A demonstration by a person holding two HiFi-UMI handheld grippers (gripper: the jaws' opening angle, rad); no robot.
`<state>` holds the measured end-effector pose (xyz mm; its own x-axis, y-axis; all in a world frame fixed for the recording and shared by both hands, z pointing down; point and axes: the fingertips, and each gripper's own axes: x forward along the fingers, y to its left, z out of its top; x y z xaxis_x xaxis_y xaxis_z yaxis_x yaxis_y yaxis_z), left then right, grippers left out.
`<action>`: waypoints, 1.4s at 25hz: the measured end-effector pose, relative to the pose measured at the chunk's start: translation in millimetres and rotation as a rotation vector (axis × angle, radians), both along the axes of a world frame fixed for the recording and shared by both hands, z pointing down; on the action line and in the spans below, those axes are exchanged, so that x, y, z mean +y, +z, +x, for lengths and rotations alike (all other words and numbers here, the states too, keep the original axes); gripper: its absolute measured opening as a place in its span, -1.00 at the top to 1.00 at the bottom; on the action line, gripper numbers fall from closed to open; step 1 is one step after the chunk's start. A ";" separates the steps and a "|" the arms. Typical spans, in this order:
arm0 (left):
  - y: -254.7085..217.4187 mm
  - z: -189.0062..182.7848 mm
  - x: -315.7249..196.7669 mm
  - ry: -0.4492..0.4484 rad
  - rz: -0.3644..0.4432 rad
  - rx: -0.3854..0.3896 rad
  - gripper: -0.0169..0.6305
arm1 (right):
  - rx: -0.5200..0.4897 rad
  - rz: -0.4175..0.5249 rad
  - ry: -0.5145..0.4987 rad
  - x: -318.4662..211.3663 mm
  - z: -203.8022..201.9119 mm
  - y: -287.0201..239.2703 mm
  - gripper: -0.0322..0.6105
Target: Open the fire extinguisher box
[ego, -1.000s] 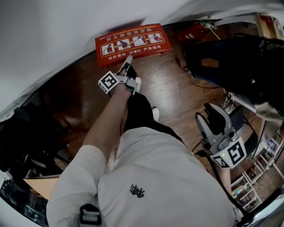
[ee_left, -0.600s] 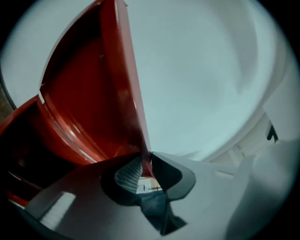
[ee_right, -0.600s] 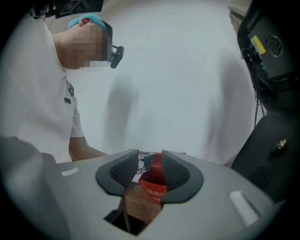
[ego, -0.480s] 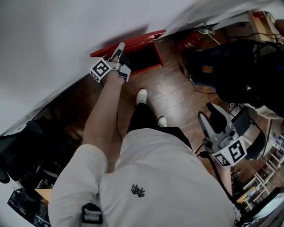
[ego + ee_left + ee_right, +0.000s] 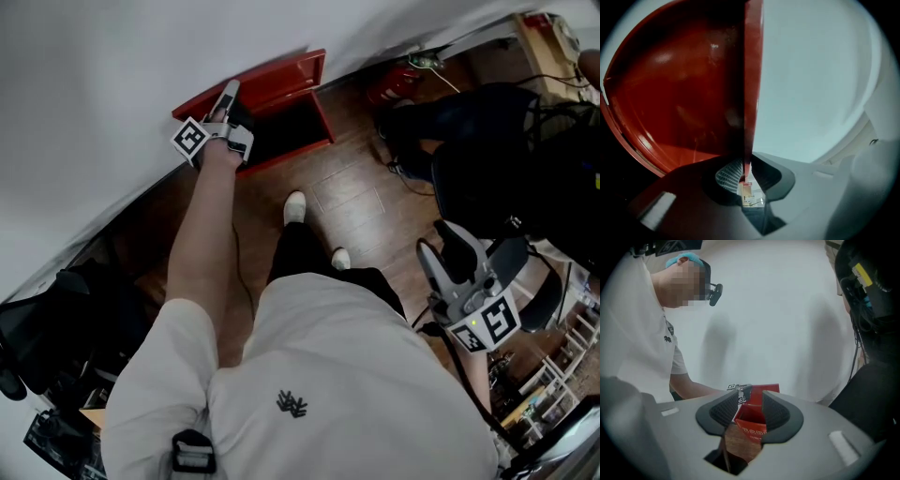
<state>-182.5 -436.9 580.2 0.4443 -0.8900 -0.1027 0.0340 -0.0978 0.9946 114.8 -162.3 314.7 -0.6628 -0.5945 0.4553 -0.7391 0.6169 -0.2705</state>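
Observation:
The red fire extinguisher box (image 5: 298,141) stands on the wooden floor against the white wall, its dark inside showing. Its lid (image 5: 272,77) is swung up and leans toward the wall. My left gripper (image 5: 228,94) is at the lid's left end, shut on its edge. In the left gripper view the lid's thin red edge (image 5: 752,75) runs down between the pads of the left gripper (image 5: 746,165), with the lid's inner face (image 5: 679,93) to the left. My right gripper (image 5: 439,246) hangs at the lower right, open and holding nothing. Between the jaws of the right gripper (image 5: 752,397) the box (image 5: 752,427) shows far off.
The person's legs and white shoes (image 5: 295,204) stand just in front of the box. A black bag (image 5: 497,141) and a red object (image 5: 398,82) lie on the floor to the right. Dark gear (image 5: 56,319) fills the lower left, and a shelf (image 5: 572,347) is at the right edge.
The lid lay flat with its label up; now it is raised against the wall. My left gripper rose up and left with it. The right gripper barely moved.

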 end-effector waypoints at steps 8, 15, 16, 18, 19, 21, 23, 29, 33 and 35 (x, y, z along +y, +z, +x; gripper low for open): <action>-5.5 5.5 25.6 -0.004 -0.022 0.013 0.77 | -0.016 0.019 -0.026 11.0 4.0 -4.3 0.46; -62.7 27.4 102.6 0.062 0.091 -0.097 0.78 | -0.036 0.112 -0.131 51.9 15.9 -12.4 0.45; -76.9 34.0 122.2 0.074 0.125 -0.106 0.80 | -0.041 0.124 -0.145 65.5 20.5 -13.9 0.45; -103.0 49.5 165.6 0.094 0.188 -0.128 0.82 | -0.059 0.153 -0.170 96.8 34.3 -17.4 0.45; -115.6 59.1 187.6 0.099 0.218 -0.144 0.83 | -0.068 0.170 -0.183 112.7 44.1 -18.8 0.46; -142.8 79.3 233.3 0.091 0.279 -0.178 0.84 | -0.086 0.204 -0.216 143.2 65.8 -20.4 0.46; -173.4 94.5 284.2 0.059 0.337 -0.193 0.88 | -0.106 0.229 -0.258 172.5 83.1 -20.3 0.46; -242.0 154.5 469.1 0.066 0.471 -0.365 0.95 | -0.150 0.248 -0.331 255.8 113.1 -30.2 0.46; -285.2 198.5 564.1 0.167 0.590 -0.679 0.95 | -0.187 0.275 -0.369 303.8 116.5 -43.9 0.47; -298.5 210.9 602.9 0.209 0.637 -0.791 0.95 | -0.193 0.298 -0.379 324.8 110.9 -48.8 0.47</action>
<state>28.4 166.0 281.7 0.7290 -0.6702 -0.1395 -0.5293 -0.6810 0.5060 225.6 162.5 266.0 -0.9119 -0.3817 0.1506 -0.4029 0.9026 -0.1515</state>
